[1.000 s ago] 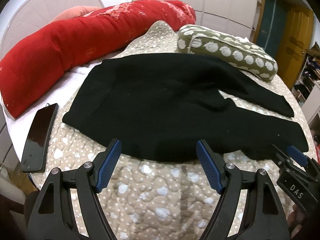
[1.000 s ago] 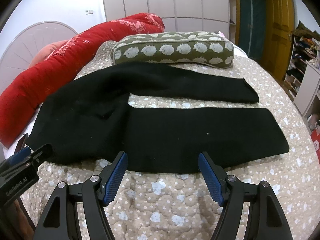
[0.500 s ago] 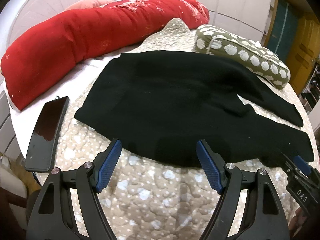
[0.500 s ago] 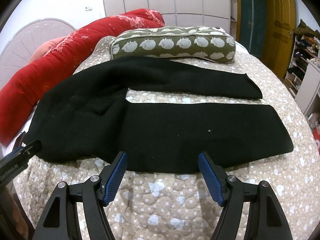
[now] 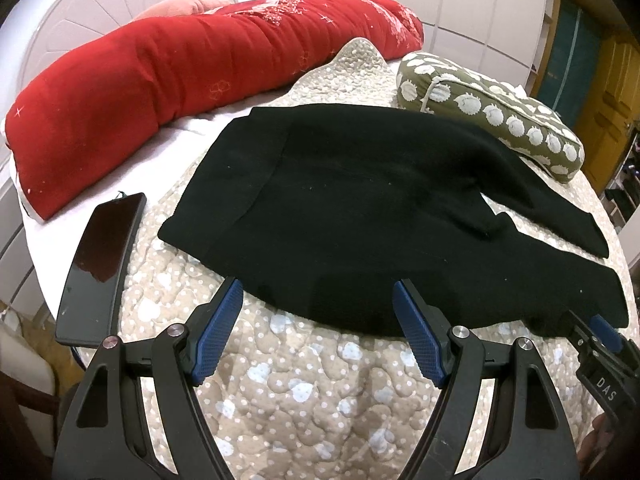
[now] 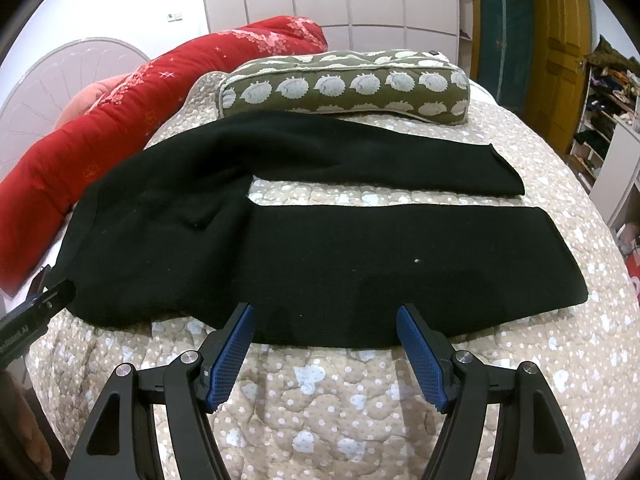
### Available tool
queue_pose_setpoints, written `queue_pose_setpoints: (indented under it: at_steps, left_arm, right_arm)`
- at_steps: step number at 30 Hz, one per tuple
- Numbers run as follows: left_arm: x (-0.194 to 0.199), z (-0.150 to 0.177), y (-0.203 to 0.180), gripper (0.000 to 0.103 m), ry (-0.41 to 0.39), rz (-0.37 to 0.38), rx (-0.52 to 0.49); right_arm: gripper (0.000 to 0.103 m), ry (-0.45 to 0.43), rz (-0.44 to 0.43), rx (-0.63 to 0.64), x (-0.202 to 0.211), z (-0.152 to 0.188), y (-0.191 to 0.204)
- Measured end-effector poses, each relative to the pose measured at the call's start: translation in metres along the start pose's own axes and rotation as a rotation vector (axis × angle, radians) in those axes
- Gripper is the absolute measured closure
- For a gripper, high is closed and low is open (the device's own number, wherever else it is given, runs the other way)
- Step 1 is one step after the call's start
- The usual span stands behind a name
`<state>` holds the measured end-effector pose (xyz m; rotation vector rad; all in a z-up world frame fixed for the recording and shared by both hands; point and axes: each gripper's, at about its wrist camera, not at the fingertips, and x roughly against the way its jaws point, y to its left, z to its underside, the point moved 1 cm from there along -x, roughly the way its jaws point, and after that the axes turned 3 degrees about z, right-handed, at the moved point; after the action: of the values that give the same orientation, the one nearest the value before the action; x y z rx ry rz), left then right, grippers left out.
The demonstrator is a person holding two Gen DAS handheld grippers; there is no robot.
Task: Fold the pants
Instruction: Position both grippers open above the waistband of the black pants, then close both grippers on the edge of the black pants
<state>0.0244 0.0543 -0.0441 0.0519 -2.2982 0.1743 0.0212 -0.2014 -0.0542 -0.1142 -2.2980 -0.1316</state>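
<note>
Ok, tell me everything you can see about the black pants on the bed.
The black pants look like a soft, matte knit, flecked with a few pale lint specks. They lie flat and unfolded on the dotted beige quilt, waist toward the red bolster, the two legs spread apart in a narrow V with quilt showing between. The far leg lies right beside the green sheep-print pillow. Both hand-held grippers, left and right, are open at the near edge, gripping nothing.

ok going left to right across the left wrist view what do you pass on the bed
phone → black pants → right gripper poking in at the right edge. The red bolster and the green sheep-print pillow lie behind the pants and overlap them in the order, so they are left out.
</note>
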Motion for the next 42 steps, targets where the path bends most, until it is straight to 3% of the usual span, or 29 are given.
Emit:
queue_pose_setpoints:
  at_steps: [5,10,17,20,29,30,31,32,33,35,42]
  left_arm:
    - [0.0,-0.001,0.001,0.025,0.003,0.004,0.003]
    - [0.002,-0.002,0.025,0.025,0.026,0.031,0.081]
    - [-0.01,0.006,0.061,0.025,0.077,0.034,0.231]
    - [-0.026,0.005,0.061,0.025,0.123,0.079,0.27]
    - [-0.059,-0.02,0.052,0.019,0.134,0.187,0.336]
    - [-0.062,-0.023,0.052,0.03,0.142,0.195,0.348]
    - [-0.064,-0.026,0.053,0.042,0.145,0.186,0.356]
    - [-0.066,-0.028,0.055,0.069,0.146,0.167,0.353]
    - [-0.066,-0.031,0.056,0.085,0.153,0.166,0.348]
    - [-0.063,-0.032,0.06,0.089,0.164,0.193,0.34]
    - [-0.02,-0.036,0.06,0.092,0.106,0.232,0.257]
  right_arm:
    - [0.032,0.006,0.003,0.002,0.001,0.001,-0.002]
    - [0.032,0.004,0.018,-0.011,0.003,0.007,-0.021]
    - [0.032,0.032,-0.007,-0.171,0.01,0.022,-0.086]
    - [0.032,0.029,0.006,-0.219,0.009,0.024,-0.107]
    - [0.031,-0.041,-0.119,-0.419,-0.024,-0.001,-0.138]
    - [0.04,-0.054,-0.15,-0.433,-0.03,-0.008,-0.139]
    - [0.06,-0.059,-0.162,-0.438,-0.033,-0.011,-0.14]
    - [0.072,-0.056,-0.171,-0.445,-0.037,-0.014,-0.14]
    - [0.09,-0.056,-0.186,-0.462,-0.038,-0.015,-0.142]
    - [0.095,-0.098,-0.211,-0.489,-0.029,-0.014,-0.146]
    - [0.098,-0.166,-0.171,-0.368,0.038,-0.009,-0.148]
